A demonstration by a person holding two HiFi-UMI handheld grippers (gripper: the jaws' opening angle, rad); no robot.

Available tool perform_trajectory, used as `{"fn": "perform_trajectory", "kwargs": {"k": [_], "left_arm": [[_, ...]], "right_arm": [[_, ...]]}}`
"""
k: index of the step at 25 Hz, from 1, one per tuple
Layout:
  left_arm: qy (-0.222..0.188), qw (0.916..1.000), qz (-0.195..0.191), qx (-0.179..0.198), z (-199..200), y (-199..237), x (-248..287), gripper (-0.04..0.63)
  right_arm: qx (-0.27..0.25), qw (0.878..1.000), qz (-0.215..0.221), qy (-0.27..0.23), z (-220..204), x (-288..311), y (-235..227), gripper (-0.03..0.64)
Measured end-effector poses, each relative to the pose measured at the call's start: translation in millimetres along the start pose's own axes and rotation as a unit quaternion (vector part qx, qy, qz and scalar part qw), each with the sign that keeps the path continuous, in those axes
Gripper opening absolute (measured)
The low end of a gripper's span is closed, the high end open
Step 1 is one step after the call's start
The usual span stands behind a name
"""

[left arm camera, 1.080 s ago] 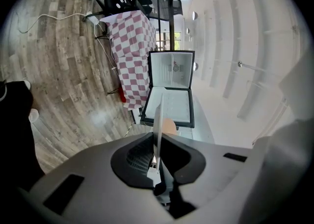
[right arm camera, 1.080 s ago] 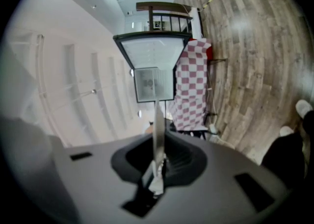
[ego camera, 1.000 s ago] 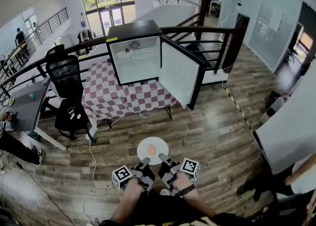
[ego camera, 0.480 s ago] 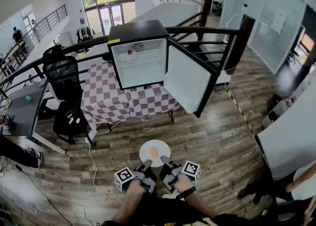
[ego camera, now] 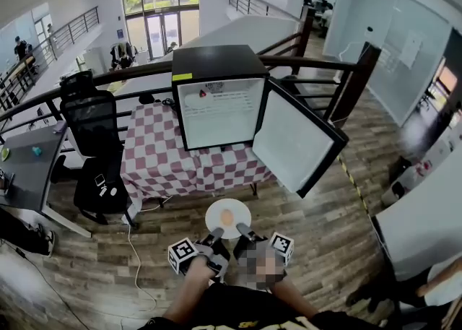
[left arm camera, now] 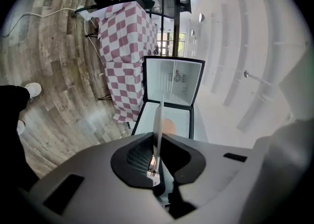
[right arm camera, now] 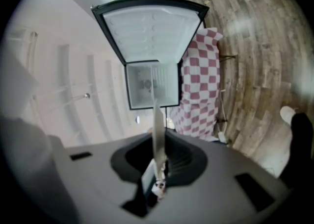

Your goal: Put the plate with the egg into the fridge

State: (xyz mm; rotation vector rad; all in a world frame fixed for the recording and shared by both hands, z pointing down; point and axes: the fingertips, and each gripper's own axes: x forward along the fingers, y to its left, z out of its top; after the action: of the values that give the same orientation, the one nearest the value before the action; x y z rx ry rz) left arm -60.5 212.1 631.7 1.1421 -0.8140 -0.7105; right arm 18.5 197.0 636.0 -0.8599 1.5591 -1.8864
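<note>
Plate (ego camera: 217, 213) with egg (ego camera: 227, 216) clamped by both tools, fridge (ego camera: 220, 108) open ahead.
Left gripper (ego camera: 215, 235) and right gripper (ego camera: 240, 232) pinch its near rim above wood floor (ego camera: 317, 213); fridge sits on checkered table (ego camera: 162, 155) beyond the jaws.

Plate (ego camera: 216, 214) with egg (ego camera: 227, 216), carried between left gripper (ego camera: 214, 235) and right gripper (ego camera: 242, 232), has come nearer the checked-cloth table (ego camera: 155, 149). Less wooden floor (ego camera: 310, 227) lies between plate and the table's front edge. Fridge (ego camera: 216, 65) sits larger and closer in the head view.
</note>
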Motion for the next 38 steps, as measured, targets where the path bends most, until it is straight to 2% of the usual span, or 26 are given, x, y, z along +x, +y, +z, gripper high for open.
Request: {"fn": "perform_trajectory", "kwargs": {"k": [10, 16, 20, 30, 38], "left_arm": [[0.007, 1.0000, -0.002, 0.000, 69, -21, 17, 0.035], [0.016, 0.9997, 0.008, -0.019, 84, -14, 32, 0.035], [0.019, 0.9996, 0.008, -0.020, 93, -17, 48, 0.035], [0.005, 0.9997, 0.015, -0.020, 118, -30, 109, 0.035], [-0.017, 0.9998, 0.003, -0.009, 138, -56, 168, 0.035]], "right_arm": [[0.013, 1.000, -0.005, -0.007, -5, 73, 10, 0.046], [0.018, 0.999, -0.026, -0.016, 5, 91, 3, 0.046], [0.022, 0.999, -0.024, -0.020, 17, 105, 6, 0.048], [0.038, 0.999, -0.023, -0.011, 68, 151, 16, 0.049], [0.038, 0.999, -0.008, 0.009, 119, 194, 41, 0.051]]}}
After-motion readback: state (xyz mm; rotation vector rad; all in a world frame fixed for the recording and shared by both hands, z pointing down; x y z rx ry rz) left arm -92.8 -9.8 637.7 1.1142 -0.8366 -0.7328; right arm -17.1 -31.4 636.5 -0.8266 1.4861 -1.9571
